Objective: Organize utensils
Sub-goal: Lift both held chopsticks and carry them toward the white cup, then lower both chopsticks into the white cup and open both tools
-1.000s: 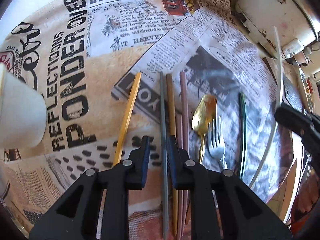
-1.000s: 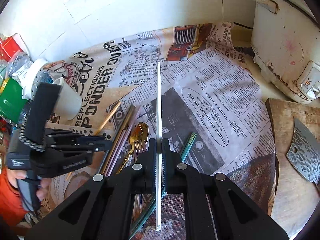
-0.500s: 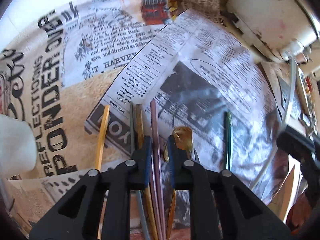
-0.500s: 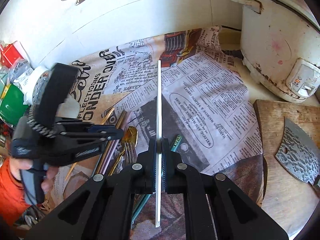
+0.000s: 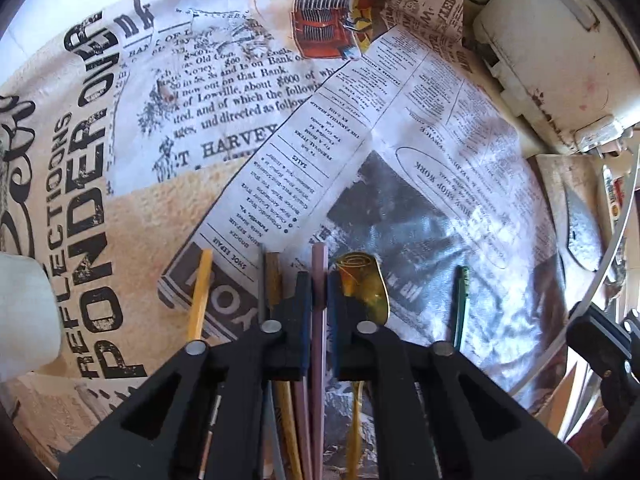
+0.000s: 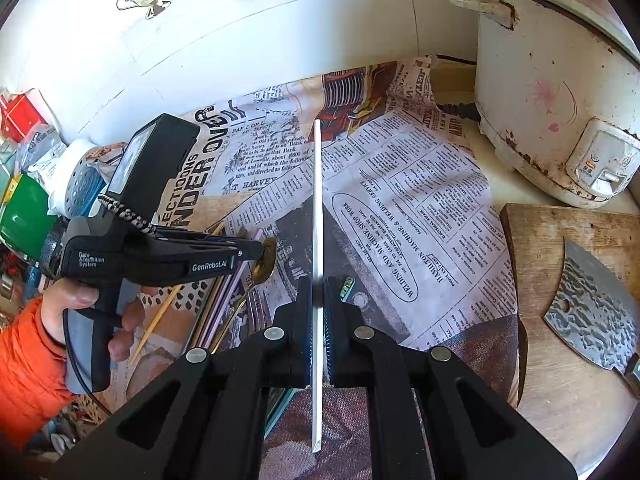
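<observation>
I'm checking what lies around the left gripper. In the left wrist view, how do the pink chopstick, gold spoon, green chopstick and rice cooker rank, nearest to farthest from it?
1. Pink chopstick: between the left gripper's fingers.
2. Gold spoon: just right of the right finger.
3. Green chopstick: farther right on the newspaper.
4. Rice cooker: far, at top right.

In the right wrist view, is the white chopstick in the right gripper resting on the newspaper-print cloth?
No: the white chopstick is clamped between the right gripper's fingers and juts out past them, above the newspaper-print cloth.
</observation>
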`<state>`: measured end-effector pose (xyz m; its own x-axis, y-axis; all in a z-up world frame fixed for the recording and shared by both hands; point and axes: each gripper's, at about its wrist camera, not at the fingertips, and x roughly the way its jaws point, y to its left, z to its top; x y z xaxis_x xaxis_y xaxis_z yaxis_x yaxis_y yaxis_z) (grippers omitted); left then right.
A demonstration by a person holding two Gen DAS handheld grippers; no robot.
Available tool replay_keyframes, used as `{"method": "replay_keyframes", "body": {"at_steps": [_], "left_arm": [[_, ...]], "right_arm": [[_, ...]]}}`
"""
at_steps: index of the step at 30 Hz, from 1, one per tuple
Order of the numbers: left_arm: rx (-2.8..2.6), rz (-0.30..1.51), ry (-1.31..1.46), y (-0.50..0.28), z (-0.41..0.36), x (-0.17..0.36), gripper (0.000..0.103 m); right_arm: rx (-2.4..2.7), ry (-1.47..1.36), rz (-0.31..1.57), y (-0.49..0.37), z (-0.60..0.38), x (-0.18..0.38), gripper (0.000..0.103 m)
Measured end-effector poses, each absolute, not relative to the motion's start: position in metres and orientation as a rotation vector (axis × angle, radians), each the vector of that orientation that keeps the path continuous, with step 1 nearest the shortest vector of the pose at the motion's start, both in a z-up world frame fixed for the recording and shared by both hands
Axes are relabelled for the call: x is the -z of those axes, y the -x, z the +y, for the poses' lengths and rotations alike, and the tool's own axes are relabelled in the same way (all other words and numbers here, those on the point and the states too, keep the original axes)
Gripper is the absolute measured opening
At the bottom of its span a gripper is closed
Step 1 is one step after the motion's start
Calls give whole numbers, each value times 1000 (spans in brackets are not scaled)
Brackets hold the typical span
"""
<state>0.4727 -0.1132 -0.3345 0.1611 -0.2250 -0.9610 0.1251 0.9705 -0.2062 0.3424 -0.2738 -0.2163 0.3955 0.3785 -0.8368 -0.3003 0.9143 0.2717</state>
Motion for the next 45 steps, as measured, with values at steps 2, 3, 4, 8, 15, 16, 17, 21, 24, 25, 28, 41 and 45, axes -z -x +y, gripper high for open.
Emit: {"method": "replay_keyframes", "body": {"at_steps": [2, 3, 4, 8, 15, 16, 17, 21, 24, 25, 28, 41, 45], "left_arm": [[257, 1372, 80, -471, -111, 332, 6], [253, 1363, 69, -467, -110, 329, 6], [252, 1354, 62, -463, -107, 326, 6], [240, 1293, 65, -444, -92, 305, 6], [207, 1130, 37, -395, -77, 248, 6], [195, 1106, 32, -388, -74, 240, 6], [184, 1082, 29, -379, -70, 232, 5], [130, 994, 33, -350, -50, 198, 5], [94, 944, 50, -329, -36, 179, 5], [82, 928, 56, -324, -31, 172, 5], [37, 868, 61, -308, -16, 151, 5], [-81, 682, 116, -280, 47, 82, 5], [-112, 635, 111, -281, 64, 62, 5]], "right_arm": [[-429, -81, 1078, -343, -274, 215, 5], [-427, -81, 1076, -344, -274, 215, 5], [-425, -83, 1070, -344, -274, 213, 5], [-422, -88, 1045, -344, -274, 205, 5], [-431, -78, 977, -340, -268, 181, 5], [-433, -75, 967, -339, -266, 178, 5], [-435, -69, 959, -338, -264, 175, 5], [-462, -49, 930, -334, -254, 165, 5], [-489, -32, 906, -330, -241, 154, 5], [-494, -29, 901, -329, -238, 152, 5], [-521, -18, 881, -327, -225, 142, 5], [-649, 46, 795, -324, -160, 103, 5], [-682, 41, 761, -329, -142, 88, 5]]}}
